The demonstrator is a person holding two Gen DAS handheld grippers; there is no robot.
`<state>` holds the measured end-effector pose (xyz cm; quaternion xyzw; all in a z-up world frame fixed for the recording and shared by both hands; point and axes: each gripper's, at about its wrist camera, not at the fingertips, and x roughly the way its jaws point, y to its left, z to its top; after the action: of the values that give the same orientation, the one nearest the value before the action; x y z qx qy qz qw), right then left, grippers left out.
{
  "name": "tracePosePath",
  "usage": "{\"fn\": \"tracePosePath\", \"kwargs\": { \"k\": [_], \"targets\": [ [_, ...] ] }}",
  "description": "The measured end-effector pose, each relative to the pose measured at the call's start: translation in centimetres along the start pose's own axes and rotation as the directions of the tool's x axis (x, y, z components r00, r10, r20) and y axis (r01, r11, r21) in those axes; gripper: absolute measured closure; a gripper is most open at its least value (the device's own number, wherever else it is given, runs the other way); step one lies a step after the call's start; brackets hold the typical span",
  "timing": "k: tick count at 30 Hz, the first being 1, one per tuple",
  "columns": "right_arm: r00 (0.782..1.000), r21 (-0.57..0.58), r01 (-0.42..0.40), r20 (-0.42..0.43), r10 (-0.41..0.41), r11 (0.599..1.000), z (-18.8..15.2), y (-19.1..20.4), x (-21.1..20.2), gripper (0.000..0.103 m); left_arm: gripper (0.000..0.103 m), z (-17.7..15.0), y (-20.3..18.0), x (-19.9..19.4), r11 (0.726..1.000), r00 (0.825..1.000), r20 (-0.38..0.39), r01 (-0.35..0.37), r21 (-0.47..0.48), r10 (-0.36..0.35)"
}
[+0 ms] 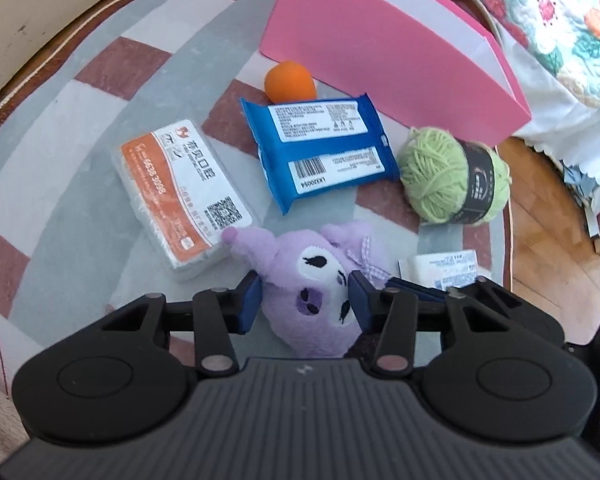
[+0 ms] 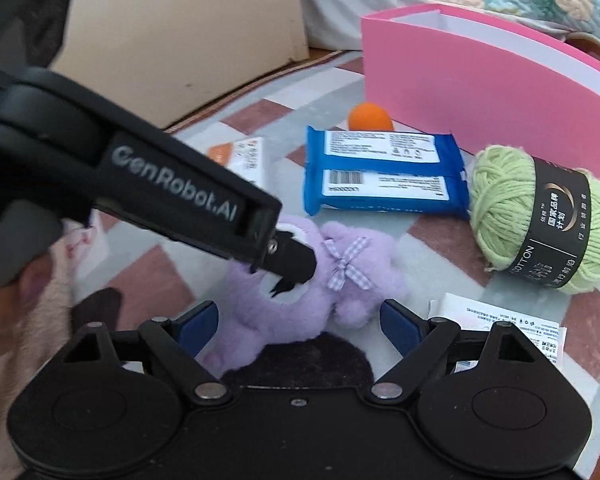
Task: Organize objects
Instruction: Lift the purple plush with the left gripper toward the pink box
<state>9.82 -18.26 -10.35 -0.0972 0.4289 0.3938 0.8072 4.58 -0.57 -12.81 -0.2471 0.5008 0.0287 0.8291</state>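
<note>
The left hand-held gripper (image 1: pixel 304 300) had its two blue pads pressed against either side of the head of one purple plush toy (image 1: pixel 320 292), holding it low in the centre of the left wrist view. In the right wrist view the same left hand-held gripper (image 2: pixel 288 264) reached in from the upper left, its black tip on the plush toy (image 2: pixel 300 300) at the frame's centre. The right hand-held gripper (image 2: pixel 300 322) stood wide, its blue pads (image 2: pixel 198 322) apart on either side of the toy's lower body; whether they touched it could not be told.

The toy lay on a checked rug (image 1: pixel 80 184) of grey, white and dull red squares. Just beside its ear, to the left of the frame, lay one orange-and-white tissue pack (image 1: pixel 184 196). Above the toy lay one blue wipes packet (image 1: pixel 320 148) with two white labels. One orange ball (image 1: pixel 290 82) sat just beyond that packet, near the foot of one pink box (image 1: pixel 380 52) that filled the upper middle. One ball of green yarn (image 1: pixel 452 176) with a black band lay at the right, close to the box's corner. One small white packet (image 1: pixel 440 270) with printed text lay at the lower right, just beside the gripper's finger. A flowered quilt (image 1: pixel 560 12) showed in the upper right corner.
</note>
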Motion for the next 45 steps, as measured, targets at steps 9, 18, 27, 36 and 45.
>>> {"fn": "tracePosePath", "kwargs": {
  "k": [9, 18, 27, 36, 45],
  "targets": [
    [0.999, -0.088, -0.029, -0.047, 0.025, 0.996, 0.9, -0.8, 1.7, 0.009, 0.055, -0.4, 0.8, -0.1, 0.999, 0.999, -0.051, 0.000, -0.037, -0.002],
    [0.999, -0.089, -0.053, -0.014, 0.052, 0.995, 0.4, -0.9, 3.1, 0.002, 0.059, -0.6, 1.0, 0.1, 0.999, 1.000, -0.020, 0.013, -0.047, -0.014],
    [0.999, -0.081, 0.048, -0.003, -0.048, 0.996, 0.3, 0.8, 1.6, 0.016, 0.059, -0.4, 1.0, -0.2, 0.996, 0.998, -0.001, 0.064, -0.056, -0.064],
    [0.994, -0.023, 0.106, -0.019, -0.107, 0.994, 1.7, 0.7, -0.3, 0.018, 0.060, -0.2, -0.6, -1.8, 0.992, 0.991, 0.042, 0.126, 0.014, -0.126],
    [0.990, 0.024, 0.135, -0.031, -0.134, 0.991, 3.1, 1.2, -2.2, 0.017, 0.060, 0.4, -1.8, -4.0, 0.986, 0.987, 0.042, 0.150, 0.071, -0.153]
  ]
}}
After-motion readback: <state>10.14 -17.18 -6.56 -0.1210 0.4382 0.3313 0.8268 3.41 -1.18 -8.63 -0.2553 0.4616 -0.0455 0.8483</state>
